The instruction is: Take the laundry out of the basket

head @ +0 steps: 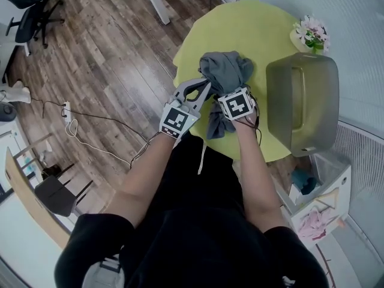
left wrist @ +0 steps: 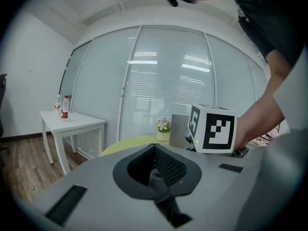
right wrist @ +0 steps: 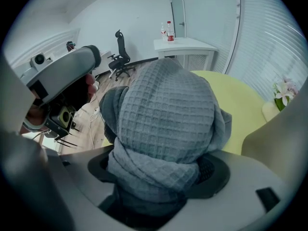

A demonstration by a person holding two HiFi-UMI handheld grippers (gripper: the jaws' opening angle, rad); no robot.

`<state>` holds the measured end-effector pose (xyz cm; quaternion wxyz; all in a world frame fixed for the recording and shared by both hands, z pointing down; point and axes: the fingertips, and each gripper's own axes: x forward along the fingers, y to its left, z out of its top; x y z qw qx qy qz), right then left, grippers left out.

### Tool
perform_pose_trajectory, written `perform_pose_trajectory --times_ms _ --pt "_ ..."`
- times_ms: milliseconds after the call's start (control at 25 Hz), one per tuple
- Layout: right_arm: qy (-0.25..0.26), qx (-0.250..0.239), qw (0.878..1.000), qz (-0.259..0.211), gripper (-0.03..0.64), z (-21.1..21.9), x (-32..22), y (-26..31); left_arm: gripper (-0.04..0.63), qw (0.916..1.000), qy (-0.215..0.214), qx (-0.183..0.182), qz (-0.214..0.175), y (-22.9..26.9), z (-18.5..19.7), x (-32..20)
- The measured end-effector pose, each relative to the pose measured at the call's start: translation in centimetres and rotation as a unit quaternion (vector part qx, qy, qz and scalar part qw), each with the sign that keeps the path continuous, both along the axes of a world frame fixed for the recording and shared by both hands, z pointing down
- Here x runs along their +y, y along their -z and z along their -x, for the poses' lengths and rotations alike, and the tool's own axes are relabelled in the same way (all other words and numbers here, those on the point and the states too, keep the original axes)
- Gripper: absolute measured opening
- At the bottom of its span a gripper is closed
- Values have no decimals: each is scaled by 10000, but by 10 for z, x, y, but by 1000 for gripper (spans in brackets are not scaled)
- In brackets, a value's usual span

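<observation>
1. Head view: towel (head: pixel 225 69) held over the counter (head: pixel 252 29), already clear of the basket (head: pixel 312 101), which lies tipped at its 3 o'clock.
2. Left gripper view: your left gripper (left wrist: pixel 155 174), jaws narrow, nips a thin fold, likely to spread it.
3. Right gripper view: your right gripper (right wrist: pixel 161 177), jaws wide, clamps the bunched bulk.

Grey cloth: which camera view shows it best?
The right gripper view: the grey cloth fills the frame, its waffle weave plain, bunched in the right gripper. The head view shows it whole but small, at the yellow table's edge. The left gripper view shows only a grey sliver in the left gripper.
</observation>
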<state>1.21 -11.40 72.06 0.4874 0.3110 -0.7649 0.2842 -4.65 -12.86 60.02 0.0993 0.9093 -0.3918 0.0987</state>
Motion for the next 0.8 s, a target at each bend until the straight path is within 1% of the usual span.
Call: perform_pose_trajectory --times_ms 160,480,800 --pt "251 60 9997 -2 376 5 4 -17 11 9999 -11 44 116 -10 -2 -1" --pt "407 222 9989 17 379 9 8 -40 11 9996 25 13 291 -19 4 6" --pt "495 104 9987 102 404 9 7 -45 11 9997 5 11 246 -14 3 5"
